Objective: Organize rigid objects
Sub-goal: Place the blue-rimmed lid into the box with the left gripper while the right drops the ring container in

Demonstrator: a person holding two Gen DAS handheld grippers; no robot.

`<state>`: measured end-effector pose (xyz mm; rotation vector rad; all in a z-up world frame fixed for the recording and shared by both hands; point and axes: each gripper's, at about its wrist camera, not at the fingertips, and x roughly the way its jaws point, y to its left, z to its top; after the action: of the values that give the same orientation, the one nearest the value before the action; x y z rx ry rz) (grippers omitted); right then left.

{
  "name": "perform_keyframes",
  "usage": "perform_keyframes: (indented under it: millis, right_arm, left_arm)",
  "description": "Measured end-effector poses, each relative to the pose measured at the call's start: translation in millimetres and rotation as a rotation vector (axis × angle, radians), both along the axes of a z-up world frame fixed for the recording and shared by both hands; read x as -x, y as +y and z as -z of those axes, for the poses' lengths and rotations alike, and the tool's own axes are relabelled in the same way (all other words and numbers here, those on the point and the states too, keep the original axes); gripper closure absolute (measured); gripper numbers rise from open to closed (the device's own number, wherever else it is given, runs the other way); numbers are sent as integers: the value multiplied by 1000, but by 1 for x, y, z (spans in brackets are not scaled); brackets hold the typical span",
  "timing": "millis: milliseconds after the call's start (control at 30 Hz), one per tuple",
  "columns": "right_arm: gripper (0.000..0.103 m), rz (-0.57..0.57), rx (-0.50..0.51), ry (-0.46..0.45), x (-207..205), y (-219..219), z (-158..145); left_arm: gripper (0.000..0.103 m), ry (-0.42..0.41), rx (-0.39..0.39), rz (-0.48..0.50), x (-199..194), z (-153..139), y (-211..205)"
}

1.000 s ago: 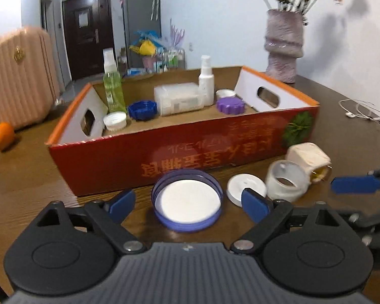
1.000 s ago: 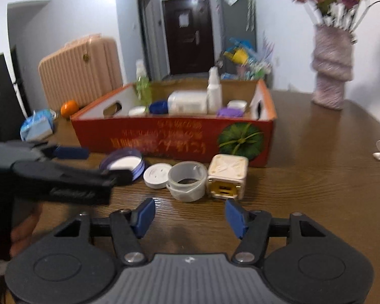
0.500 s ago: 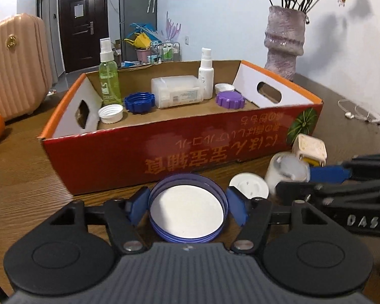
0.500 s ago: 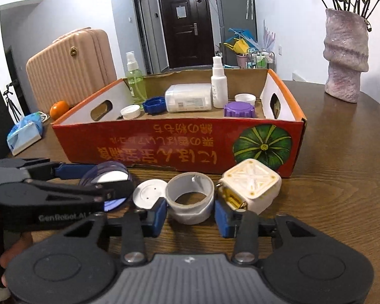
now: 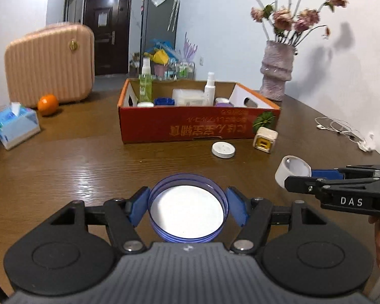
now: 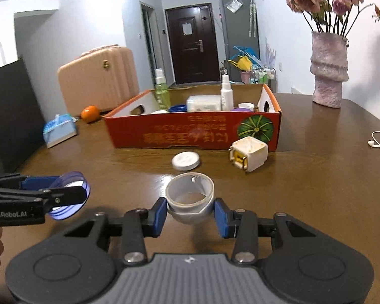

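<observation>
The left gripper point(image 5: 187, 209) pinches a big blue lid point(image 5: 188, 207) between its two blue pads, one on each side of the rim. The lid is round, with a white inside that faces up. It is held above the brown surface point(image 5: 76, 167), away from the box.

The right gripper point(image 6: 190, 214) pinches a white ring of tape point(image 6: 190, 197), with a pad pressed on each side. The ring is also held up over the surface. In the right view the left gripper shows at the left edge with the blue lid in it.

A small white lid point(image 6: 185, 160) lies flat on the surface in front of the red box point(image 6: 195, 133). A white cube point(image 6: 249, 154) stands just beside it, close to the box's front wall, near the green pumpkin picture.

Inside the box stand a green spray bottle point(image 6: 161, 92) and a white spray bottle point(image 6: 226, 93). A clear plastic case point(image 6: 203, 103) sits between them.

Behind the box an orange point(image 5: 47, 104) and a blue tissue box point(image 5: 14, 124) rest on the surface. A vase of flowers point(image 6: 328, 69) stands far to the right.
</observation>
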<state>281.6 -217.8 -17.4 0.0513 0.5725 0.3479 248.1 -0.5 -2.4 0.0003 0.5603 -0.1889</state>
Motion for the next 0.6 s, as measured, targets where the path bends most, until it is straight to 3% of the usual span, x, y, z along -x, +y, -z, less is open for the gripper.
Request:
perform_keyframes:
  millis: [333, 600]
  right_arm:
    - [64, -9, -12, -66, 71, 1, -17]
    - [64, -6, -33, -94, 68, -2, -28]
  left_arm:
    - [36, -83, 19, 20, 60, -20, -4]
    - [36, -118, 30, 41, 39, -36, 0]
